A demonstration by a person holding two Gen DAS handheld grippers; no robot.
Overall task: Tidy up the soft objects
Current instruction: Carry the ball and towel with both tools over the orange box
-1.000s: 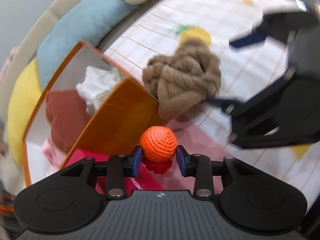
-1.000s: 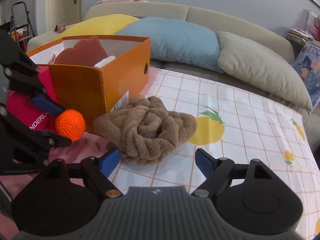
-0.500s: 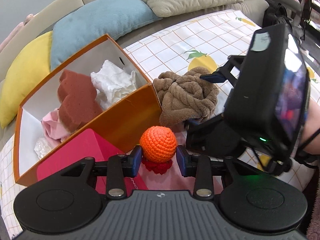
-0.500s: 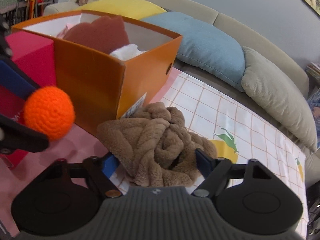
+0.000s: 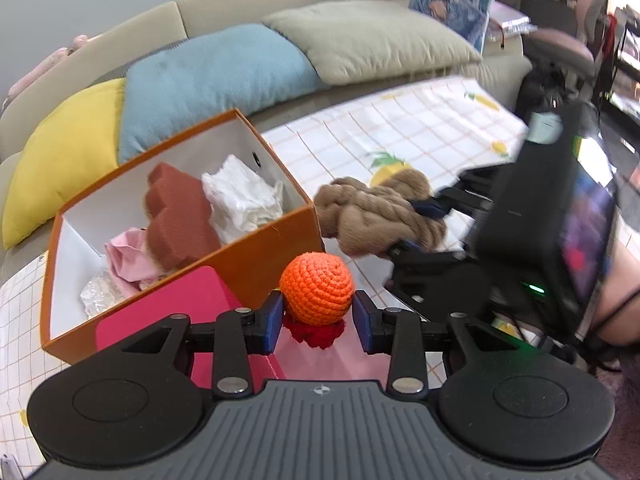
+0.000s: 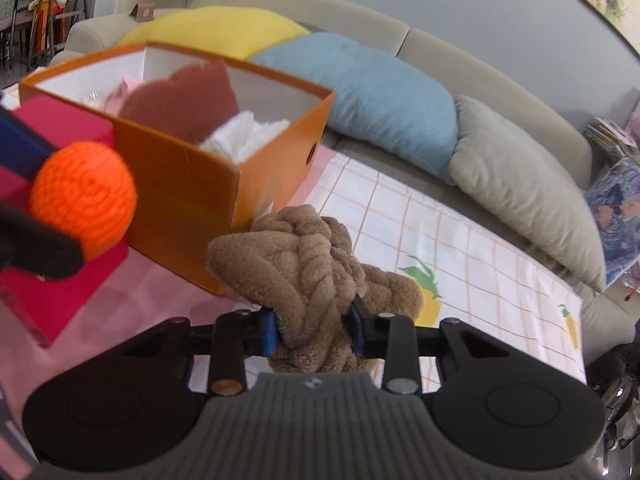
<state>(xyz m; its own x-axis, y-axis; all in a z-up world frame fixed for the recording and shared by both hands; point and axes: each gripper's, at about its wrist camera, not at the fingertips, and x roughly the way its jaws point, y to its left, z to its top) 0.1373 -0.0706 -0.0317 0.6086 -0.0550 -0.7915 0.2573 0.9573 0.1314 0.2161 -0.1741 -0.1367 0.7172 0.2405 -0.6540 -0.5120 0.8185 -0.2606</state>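
Left wrist view: no legible writing. The left gripper (image 5: 318, 316) pinches the orange crochet ball (image 5: 317, 289), lifted higher than before, the orange box (image 5: 256, 268) at ten o'clock.

Right wrist view: the right gripper (image 6: 314, 330), spread earlier, has just been closing and now squeezes the brown plush bundle (image 6: 308, 272), at five o'clock of the box.

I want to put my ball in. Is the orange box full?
Not full. The orange box holds a sponge, tissue and pink cloth, with white walls showing above.
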